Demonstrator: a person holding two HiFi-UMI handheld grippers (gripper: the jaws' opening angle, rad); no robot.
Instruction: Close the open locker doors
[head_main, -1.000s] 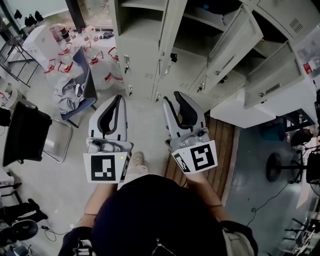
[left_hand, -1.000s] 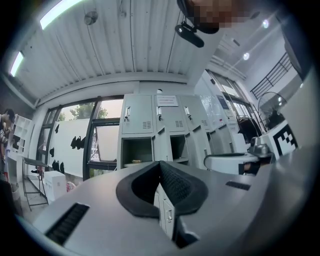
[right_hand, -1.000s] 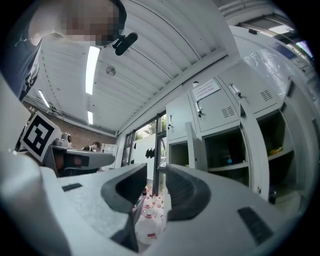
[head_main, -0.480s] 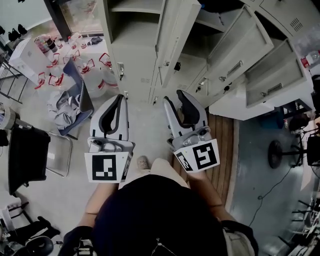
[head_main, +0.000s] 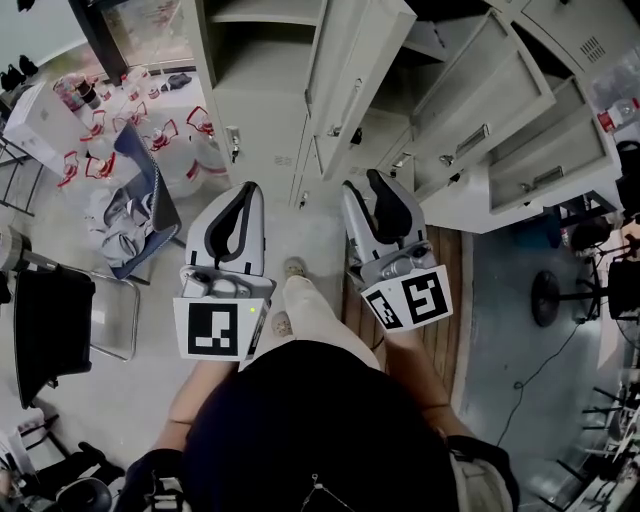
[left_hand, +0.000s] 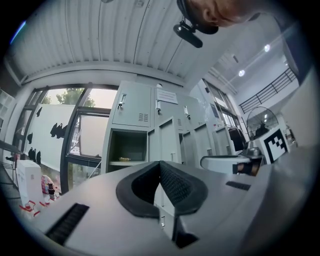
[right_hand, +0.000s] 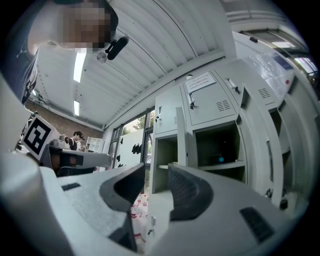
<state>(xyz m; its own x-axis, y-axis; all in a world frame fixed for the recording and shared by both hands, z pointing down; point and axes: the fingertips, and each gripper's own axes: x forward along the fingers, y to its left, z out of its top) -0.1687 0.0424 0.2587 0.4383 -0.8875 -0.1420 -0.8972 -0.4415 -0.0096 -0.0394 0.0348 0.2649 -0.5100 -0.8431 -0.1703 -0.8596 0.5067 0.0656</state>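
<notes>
Doors (head_main: 352, 75) stand open across the locker bank (head_main: 262, 110): one tall leaf swung out at the bank's middle, others gaping toward its right end. Both tools hover short of the bank, touching nothing. The left gripper (head_main: 246, 190) has its pads pressed together, empty. The right gripper (head_main: 366, 183) has its jaws spread with only air between them.

Now the worry. That tall leaf juts out from the bank just ahead of the right gripper, and spread jaws could snag its handle (head_main: 345, 105) instead of pushing flat. Shove too hard and I'd expect thin metal to bounce back off the frame unlatched. The leaves at the bank's right end crowd one another, so shutting them out of order might jam one against its neighbour. And the wooden platform (head_main: 445, 290) at the bank's foot looks like a trip edge.
</notes>
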